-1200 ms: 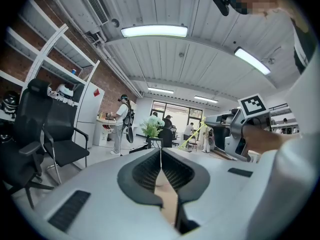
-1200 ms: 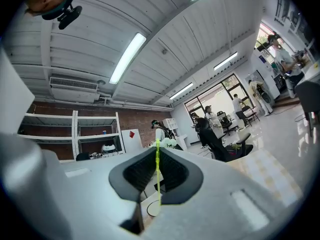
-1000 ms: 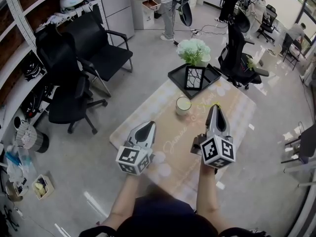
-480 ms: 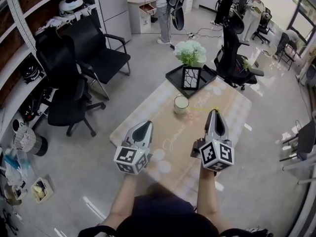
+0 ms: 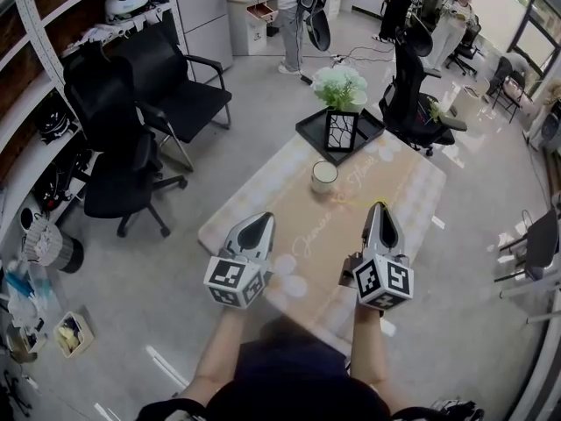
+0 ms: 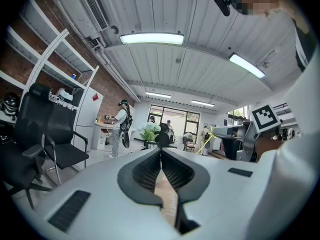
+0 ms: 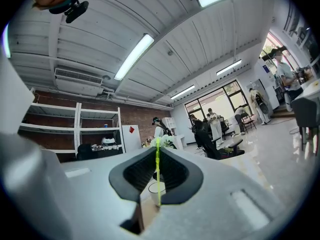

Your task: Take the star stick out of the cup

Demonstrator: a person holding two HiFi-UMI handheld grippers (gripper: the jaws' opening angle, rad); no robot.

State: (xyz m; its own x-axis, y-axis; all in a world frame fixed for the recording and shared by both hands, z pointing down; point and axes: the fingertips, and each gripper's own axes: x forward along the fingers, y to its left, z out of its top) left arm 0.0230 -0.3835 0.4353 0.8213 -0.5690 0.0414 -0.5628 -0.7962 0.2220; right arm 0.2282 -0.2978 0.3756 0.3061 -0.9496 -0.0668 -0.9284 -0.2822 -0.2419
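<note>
Head camera: high overhead, facing steeply down on table point(image 5: 280, 191). Left gripper point(image 5: 260, 222) at 7 o'clock, right gripper point(image 5: 379, 207) at 5 o'clock, both close under lens.
Left gripper camera: rides low behind own jaws, faces forward and up, mostly ceiling.
Right gripper camera: same setup, cup point(image 7: 155, 186) near ahead.
All three share flowers point(image 5: 340, 86) at 12 o'clock and shelves point(image 5: 53, 51) at 10 o'clock.

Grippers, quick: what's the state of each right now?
Left gripper: closed, empty.
Right gripper: closed on the stick.
</note>
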